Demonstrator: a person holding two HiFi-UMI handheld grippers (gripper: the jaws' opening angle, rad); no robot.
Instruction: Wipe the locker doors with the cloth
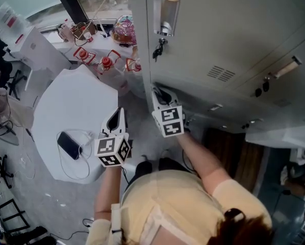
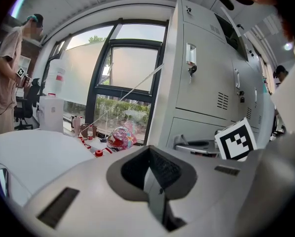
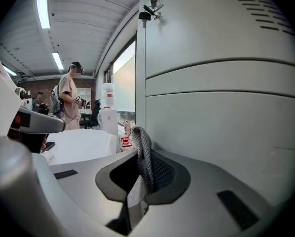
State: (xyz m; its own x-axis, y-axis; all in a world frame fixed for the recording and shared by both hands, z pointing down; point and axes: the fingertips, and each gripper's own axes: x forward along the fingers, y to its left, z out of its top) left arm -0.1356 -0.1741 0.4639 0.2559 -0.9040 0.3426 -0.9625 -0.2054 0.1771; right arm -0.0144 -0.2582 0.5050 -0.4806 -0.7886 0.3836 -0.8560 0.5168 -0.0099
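Cloth (image 3: 143, 152) pinched by right gripper (image 3: 140, 181) fingers beside locker door (image 3: 221, 122); left gripper (image 2: 155, 186) fingers pressed together, empty. Guessing wiping's starting, next needs cloth pushed flat onto door.

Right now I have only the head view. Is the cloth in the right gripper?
Observer: Yes. The right gripper view shows the right gripper shut on a grey cloth that sticks up past the jaws.
Operator: Is the cloth touching the locker?
Observer: I cannot tell. The locker door fills that view's right side, close beside the cloth.
Operator: And the left gripper?
Observer: In its own view the left gripper has its jaws together with nothing between them.
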